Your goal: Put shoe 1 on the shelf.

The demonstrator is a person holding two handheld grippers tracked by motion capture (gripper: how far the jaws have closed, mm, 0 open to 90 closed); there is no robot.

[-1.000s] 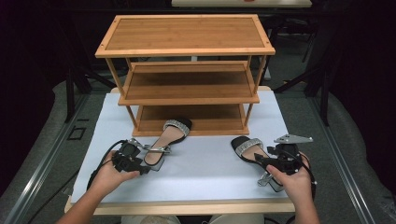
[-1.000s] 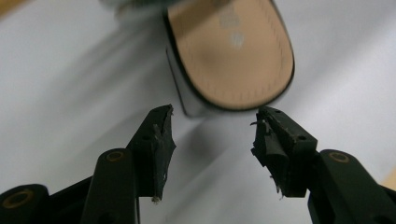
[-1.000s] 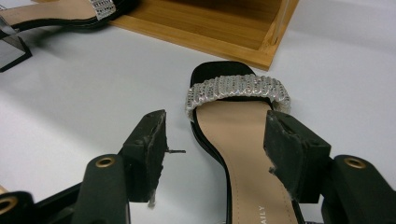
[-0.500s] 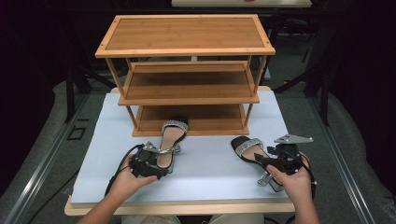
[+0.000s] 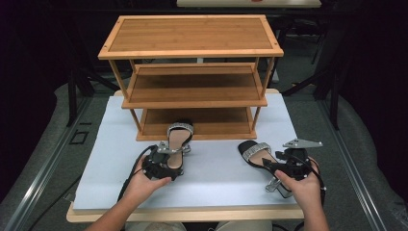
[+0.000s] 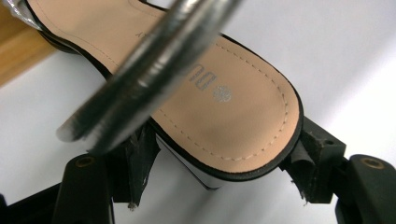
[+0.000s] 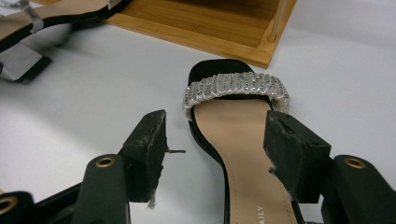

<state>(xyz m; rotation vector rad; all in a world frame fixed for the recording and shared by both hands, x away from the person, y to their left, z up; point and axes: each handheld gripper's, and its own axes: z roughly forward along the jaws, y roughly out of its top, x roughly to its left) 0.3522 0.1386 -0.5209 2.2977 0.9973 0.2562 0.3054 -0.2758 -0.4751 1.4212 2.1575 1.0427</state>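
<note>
Left sandal pushed up to the rack, and the left jaws have just been opening around its heel.

At the left, the left gripper [image 5: 166, 161] has carried the left sandal [image 5: 176, 144] forward from the near-left part of the white table [image 5: 106, 159] until its jewelled toe strap sits at the front edge of the wooden rack's [image 5: 192, 91] bottom shelf. Its jaws now stand wide on either side of the heel end, the pads apparently just off the sole, so the shoe seems let go and resting on the table. To the right, the right gripper [image 5: 279, 166] has not moved: its jaws stand part open either side of the right sandal [image 5: 257, 154], not pressing it, near the table's front-right edge. That shoe likely goes next.
</note>
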